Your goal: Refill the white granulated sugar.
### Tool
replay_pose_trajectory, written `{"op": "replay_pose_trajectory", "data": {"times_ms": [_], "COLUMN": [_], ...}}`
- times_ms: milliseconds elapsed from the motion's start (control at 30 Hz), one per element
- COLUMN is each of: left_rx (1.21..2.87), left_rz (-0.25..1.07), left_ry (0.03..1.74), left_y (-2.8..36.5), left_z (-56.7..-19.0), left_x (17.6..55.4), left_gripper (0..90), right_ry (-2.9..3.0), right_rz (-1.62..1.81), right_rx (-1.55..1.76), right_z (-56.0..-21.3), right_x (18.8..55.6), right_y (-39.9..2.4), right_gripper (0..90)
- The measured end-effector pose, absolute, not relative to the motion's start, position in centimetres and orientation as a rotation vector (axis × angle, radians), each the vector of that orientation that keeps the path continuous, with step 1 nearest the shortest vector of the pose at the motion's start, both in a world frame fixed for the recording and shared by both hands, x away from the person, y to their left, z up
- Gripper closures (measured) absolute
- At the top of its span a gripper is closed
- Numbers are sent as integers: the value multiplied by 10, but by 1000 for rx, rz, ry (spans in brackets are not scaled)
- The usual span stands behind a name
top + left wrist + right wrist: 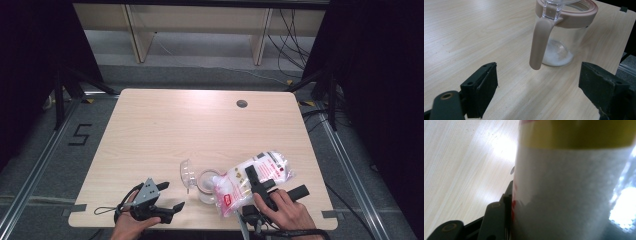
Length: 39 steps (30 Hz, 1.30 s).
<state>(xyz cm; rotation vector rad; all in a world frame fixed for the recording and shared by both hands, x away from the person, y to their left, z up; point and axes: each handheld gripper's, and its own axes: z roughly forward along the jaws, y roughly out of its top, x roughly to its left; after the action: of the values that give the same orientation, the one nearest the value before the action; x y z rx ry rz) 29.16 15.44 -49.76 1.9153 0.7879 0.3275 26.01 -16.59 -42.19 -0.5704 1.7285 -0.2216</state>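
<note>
A clear jar (206, 186) with a pink rim stands near the table's front edge, its clear lid (187, 175) flipped open to the left. In the left gripper view the jar (564, 37) shows a pink handle (540, 42) and a little white powder (556, 57) on its bottom. My right gripper (275, 184) is shut on a plastic bag of white granules (240, 182) with red print, tilted so its lower end rests over the jar's mouth. Up close, the bag (574, 195) presses against one black finger (495, 218). My left gripper (172, 195) lies open left of the jar, nothing between its jaws (539, 92).
The light wooden table (175, 130) has a round cable hole (242, 103) at the back right. Beyond it are wooden shelving legs (140, 35) and loose cables on the floor. Dark curtains flank both sides.
</note>
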Motion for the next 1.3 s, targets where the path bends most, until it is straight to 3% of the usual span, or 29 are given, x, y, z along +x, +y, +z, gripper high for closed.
{"op": "replay_pose_trajectory", "data": {"times_ms": [1300], "left_rx": [1917], "left_rz": [329], "left_ry": [783], "left_y": [155], "left_z": [-497], "left_x": [292], "left_gripper": [152], "right_ry": [1730], "right_rz": [-238], "right_rx": [-571], "right_z": [-417], "right_x": [257], "right_y": [-167], "right_gripper": [567]}}
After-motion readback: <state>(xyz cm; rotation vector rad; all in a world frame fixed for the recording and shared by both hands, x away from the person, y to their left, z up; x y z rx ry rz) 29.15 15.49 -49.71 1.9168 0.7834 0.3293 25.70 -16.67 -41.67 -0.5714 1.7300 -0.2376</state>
